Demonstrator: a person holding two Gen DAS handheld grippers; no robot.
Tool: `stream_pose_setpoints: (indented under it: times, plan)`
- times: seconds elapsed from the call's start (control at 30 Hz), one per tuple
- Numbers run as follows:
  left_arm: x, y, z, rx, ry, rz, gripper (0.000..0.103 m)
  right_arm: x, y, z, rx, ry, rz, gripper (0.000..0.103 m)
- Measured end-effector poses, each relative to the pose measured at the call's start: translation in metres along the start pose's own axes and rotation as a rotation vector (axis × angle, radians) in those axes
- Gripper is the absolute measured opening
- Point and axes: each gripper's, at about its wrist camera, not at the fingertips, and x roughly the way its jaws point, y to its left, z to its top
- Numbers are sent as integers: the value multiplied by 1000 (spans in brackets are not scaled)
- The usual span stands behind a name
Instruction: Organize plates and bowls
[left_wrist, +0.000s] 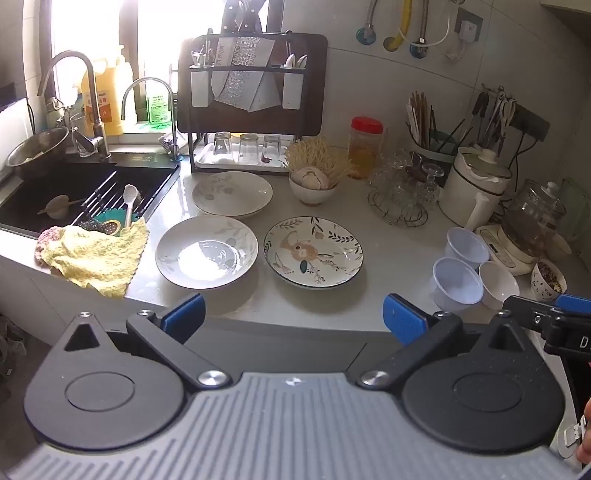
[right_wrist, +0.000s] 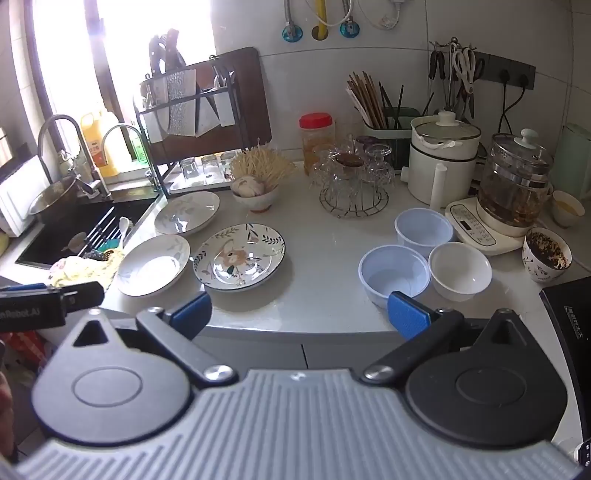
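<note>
Left wrist view: the left gripper (left_wrist: 293, 317) is being held w/ jaws spread wide, nothing between them, just off the front edge of the counter (left_wrist: 388, 229). Three plates are being shown in a cluster ahead: a pale leaf-print plate (left_wrist: 232, 192) at the rear, a second pale plate (left_wrist: 206, 252) at front left beside a yellow cloth (left_wrist: 98, 256), and a floral plate (left_wrist: 313, 251) at front right, near its neighbours but apart. At right, two translucent plastic bowls (left_wrist: 458, 280) and a white bowl (left_wrist: 498, 283) are being shown close together. The right gripper's tip (left_wrist: 546, 314) is being seen at the right edge.

Right wrist view: the right gripper (right_wrist: 299, 314) is likewise being held wide apart, holding nothing. Its right finger (right_wrist: 408, 314) is being seen in front of the near plastic bowl (right_wrist: 393, 271); contact can't be told. The far plastic bowl (right_wrist: 423, 228) and white bowl (right_wrist: 460, 270) are being shown just beside it. The floral plate (right_wrist: 239, 255) and both pale plates (right_wrist: 153, 264) (right_wrist: 186, 213) are lying to the left, near the sink (right_wrist: 85, 229). A glass rack (right_wrist: 354, 177) is standing behind, approx. between the two groups.
</note>
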Motion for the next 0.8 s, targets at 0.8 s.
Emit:
stream_pose_setpoints:
  times: [0.8]
  plan:
    - [-11,7,-8,1,0,41,103,-4,11,-5,-24,5,34,103]
